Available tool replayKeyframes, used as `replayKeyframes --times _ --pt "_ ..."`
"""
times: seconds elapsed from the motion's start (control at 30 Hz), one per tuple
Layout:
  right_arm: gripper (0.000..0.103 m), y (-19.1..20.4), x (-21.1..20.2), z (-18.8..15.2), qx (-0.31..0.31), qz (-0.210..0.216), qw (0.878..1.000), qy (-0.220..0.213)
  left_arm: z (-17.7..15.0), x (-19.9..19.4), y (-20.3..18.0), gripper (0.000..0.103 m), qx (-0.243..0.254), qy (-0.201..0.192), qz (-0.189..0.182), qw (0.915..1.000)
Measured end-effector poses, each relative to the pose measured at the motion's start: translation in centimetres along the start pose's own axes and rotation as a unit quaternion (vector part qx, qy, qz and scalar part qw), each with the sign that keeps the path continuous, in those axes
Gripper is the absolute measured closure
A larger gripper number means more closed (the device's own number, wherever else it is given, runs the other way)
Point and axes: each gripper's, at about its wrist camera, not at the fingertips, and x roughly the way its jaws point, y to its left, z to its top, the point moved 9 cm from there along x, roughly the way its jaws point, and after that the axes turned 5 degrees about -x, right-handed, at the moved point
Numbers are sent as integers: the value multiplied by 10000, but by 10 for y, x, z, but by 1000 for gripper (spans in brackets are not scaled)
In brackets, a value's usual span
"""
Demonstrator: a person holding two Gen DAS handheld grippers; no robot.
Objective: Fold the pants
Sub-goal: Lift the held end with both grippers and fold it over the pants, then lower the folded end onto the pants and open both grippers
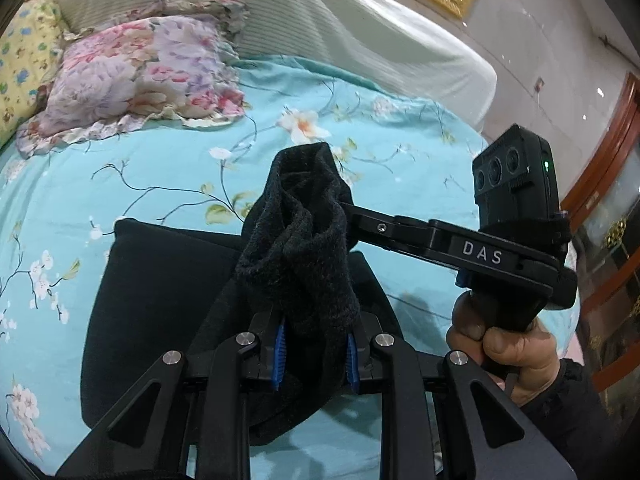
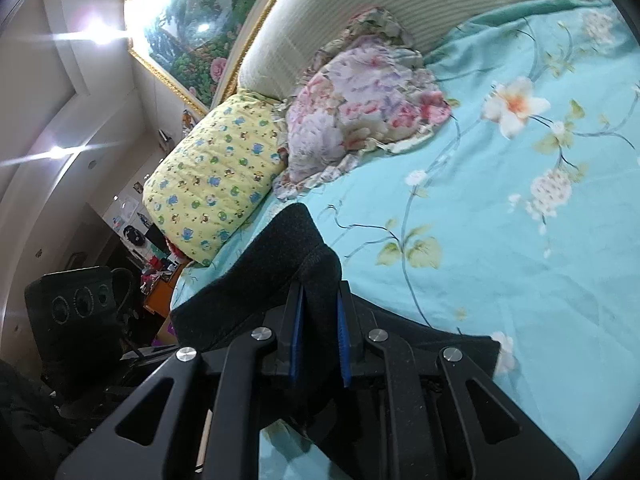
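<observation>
Black fleecy pants (image 1: 152, 304) lie partly folded on the bed (image 1: 168, 172), over a turquoise sheet printed with white blossoms and thin branches.

Left wrist view: left gripper (image 1: 316, 354) at 6 o'clock, blue pads visible on both fingers (image 1: 279, 354), clamped narrow on a bunched end of the pants — the cloth rises between them as a thick rumpled column toward centre frame. Flat part of the pants spreads below and to 8 o'clock, resting on the sheet. Right gripper (image 1: 347, 216) enters from 3 o'clock; its fingertips are buried in the top of the same bunch, so its grip cannot be read here. A hand (image 1: 504, 354) in a dark sleeve holds its handle at 4 o'clock. Black camera block with a green light sits on top of it.

Right wrist view: right gripper's fingers (image 2: 295, 344) at 6 o'clock, narrow, blue pads pressing a fold of the pants between them. Cloth stands up past the fingertips toward 11 o'clock; more of it lies flat on the sheet at 4 o'clock. Left gripper's camera block is dimly seen at 8 o'clock.

Surroundings: pink-and-lilac floral pillow (image 1: 136, 76) at 10 o'clock in the left view, yellow patterned pillow (image 2: 216, 184) just beside it, touching. Cream ribbed headboard (image 1: 280, 12) behind both. Gold-framed painting (image 2: 192, 28) on the wall above — glare from lamps at 10 o'clock in the right view.
</observation>
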Motion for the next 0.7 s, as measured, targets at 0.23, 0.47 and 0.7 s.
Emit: replayKeyframes --times 0.23,0.47,0.7 --pt "82 -16 -2 -10 227 -94 9997 22 -7 10 -6 69 109 73 -50 9999" --pt "80 -29 -21 -16 447 -607 9972 -15 -11 14 -22 42 268 110 -500 9983" --pt "39 -46 -51 -25 833 -1406 9862 -258 -17 7 -31 31 269 126 -1019 9944"
